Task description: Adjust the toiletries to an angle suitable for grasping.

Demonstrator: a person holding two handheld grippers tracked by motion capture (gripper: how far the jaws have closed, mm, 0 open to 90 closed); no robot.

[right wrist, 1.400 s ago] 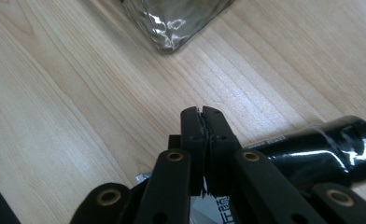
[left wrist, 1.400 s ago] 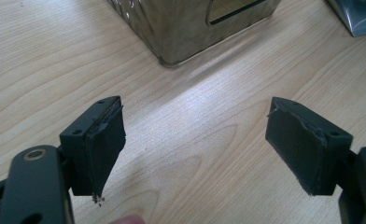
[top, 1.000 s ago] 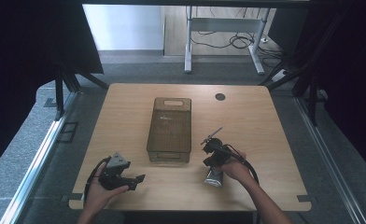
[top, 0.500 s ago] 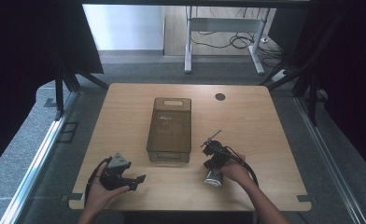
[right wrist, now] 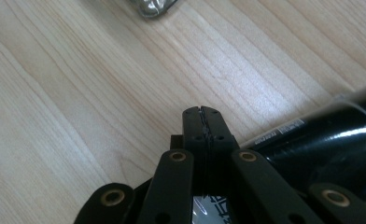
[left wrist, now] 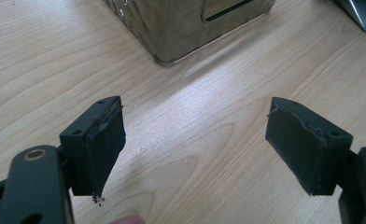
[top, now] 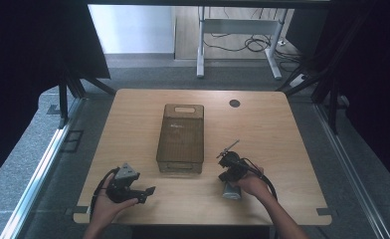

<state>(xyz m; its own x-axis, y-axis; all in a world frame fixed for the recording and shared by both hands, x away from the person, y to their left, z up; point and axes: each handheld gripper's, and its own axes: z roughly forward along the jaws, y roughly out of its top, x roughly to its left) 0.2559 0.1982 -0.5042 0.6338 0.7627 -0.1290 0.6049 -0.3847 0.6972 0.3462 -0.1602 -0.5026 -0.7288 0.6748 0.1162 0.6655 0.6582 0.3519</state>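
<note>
Pale wooden tabletop (top: 133,124) with fine straight grain and one round black hole (top: 235,103). Translucent smoky-brown plastic box (top: 180,137), glinting olive in the left gripper view. Matte black left gripper (left wrist: 195,149) and matte black right gripper (right wrist: 203,112). Shiny silver foil pouch (top: 231,190). Glossy black cylinder (right wrist: 330,140) bearing a white label.

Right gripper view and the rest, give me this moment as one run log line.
left gripper: fingers open, nothing between | right gripper: fingers shut, beside black cylinder | brown bin: mid-table, untouched
</note>
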